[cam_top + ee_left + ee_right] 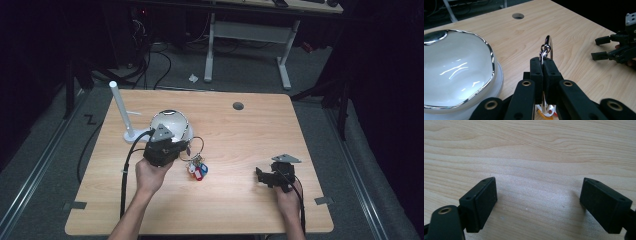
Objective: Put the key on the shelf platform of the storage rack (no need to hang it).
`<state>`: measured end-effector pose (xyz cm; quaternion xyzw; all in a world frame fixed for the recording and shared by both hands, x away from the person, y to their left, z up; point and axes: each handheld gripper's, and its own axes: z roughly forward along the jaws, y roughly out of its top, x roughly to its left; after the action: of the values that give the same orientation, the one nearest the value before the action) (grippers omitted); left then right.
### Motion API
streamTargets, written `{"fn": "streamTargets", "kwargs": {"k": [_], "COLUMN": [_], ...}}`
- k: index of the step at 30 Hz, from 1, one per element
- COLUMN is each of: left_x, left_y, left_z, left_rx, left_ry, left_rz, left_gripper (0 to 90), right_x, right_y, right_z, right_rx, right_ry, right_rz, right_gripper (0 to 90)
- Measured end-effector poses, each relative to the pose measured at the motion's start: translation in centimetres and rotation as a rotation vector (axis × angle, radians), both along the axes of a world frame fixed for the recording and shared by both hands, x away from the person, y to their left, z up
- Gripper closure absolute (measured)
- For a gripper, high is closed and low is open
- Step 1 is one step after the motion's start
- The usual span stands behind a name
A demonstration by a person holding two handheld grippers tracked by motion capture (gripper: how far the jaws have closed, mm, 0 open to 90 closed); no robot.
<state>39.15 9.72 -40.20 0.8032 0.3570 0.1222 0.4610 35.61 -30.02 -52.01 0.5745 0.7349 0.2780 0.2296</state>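
Left claw is clamped on the key ring, keys dangling beside the bowl. I judge this the lift; next I must carry it clear without snagging. Right claw gapes, idle.

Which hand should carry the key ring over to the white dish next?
Left. The left gripper is already shut on the key ring, right beside the white dish. The right gripper sits open over bare table, farther off.
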Motion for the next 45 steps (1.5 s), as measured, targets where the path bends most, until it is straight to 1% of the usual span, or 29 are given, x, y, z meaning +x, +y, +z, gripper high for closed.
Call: {"fn": "streamTargets", "kwargs": {"k": [3,5,7,8,9,10,11,18,22,24,26,28,34,37,38,41,45], "left_x": [0.0,0.0,-0.1,-0.1,-0.1,-0.1,0.0,0.2,0.4,0.7,0.8,1.0,1.6,2.4,2.4,3.0,3.6], "left_y": [0.5,1.0,1.1,1.1,1.4,1.4,1.7,2.6,3.0,3.5,3.6,4.1,4.9,5.6,5.6,6.0,6.4], "left_z": [0.6,1.1,1.7,1.7,2.2,2.2,2.6,4.0,4.4,4.9,5.0,5.6,6.3,6.9,6.9,7.3,7.5], "left_rx": [-0.010,-0.041,-0.037,-0.037,-0.031,-0.031,-0.034,-0.042,-0.042,-0.052,-0.052,-0.055,-0.062,-0.063,-0.063,-0.049,-0.054], "left_ry": [-0.006,0.003,-0.009,-0.009,-0.019,-0.019,-0.020,-0.036,-0.037,-0.035,-0.034,-0.036,-0.037,-0.039,-0.039,-0.043,-0.044], "left_rz": [0.008,0.002,0.003,0.003,0.004,0.004,0.008,0.025,0.034,0.047,0.050,0.061,0.084,0.110,0.110,0.132,0.151], "left_gripper": [87.5,87.5,87.5,87.5,87.5,87.5,87.5,87.5,87.5,87.5,87.5,87.5,87.5,87.5,87.5,87.5,87.5], "right_x": [0.0,0.0,0.0,0.0,0.0,0.0,0.0,0.0,0.0,0.0,0.0,0.0,0.0,0.0,0.0,0.0,0.0], "right_y": [0.0,0.0,0.0,0.0,0.0,0.0,0.0,0.0,0.0,0.0,0.0,0.0,0.0,0.0,0.0,0.0,0.0], "right_z": [0.0,0.0,0.0,0.0,0.0,0.0,0.0,0.0,0.0,0.0,0.0,0.0,0.0,0.0,0.0,0.0,0.0], "right_rx": [0.000,0.000,0.000,0.000,0.000,0.000,0.000,0.000,0.000,0.000,0.000,0.000,-0.001,0.000,0.000,0.000,0.000], "right_ry": [0.000,0.000,0.000,0.000,0.000,0.000,0.000,0.000,0.000,0.000,0.000,0.000,0.000,0.000,0.000,0.000,0.000], "right_rz": [0.000,-0.001,0.000,0.000,0.000,0.000,0.000,-0.001,0.000,0.000,0.000,0.000,0.000,0.000,0.000,0.000,0.000], "right_gripper": [14.4,14.4,14.4,14.4,14.4,14.4,14.3,14.4,14.3,14.3,14.3,14.4,14.4,14.3,14.3,14.4,14.3]}}
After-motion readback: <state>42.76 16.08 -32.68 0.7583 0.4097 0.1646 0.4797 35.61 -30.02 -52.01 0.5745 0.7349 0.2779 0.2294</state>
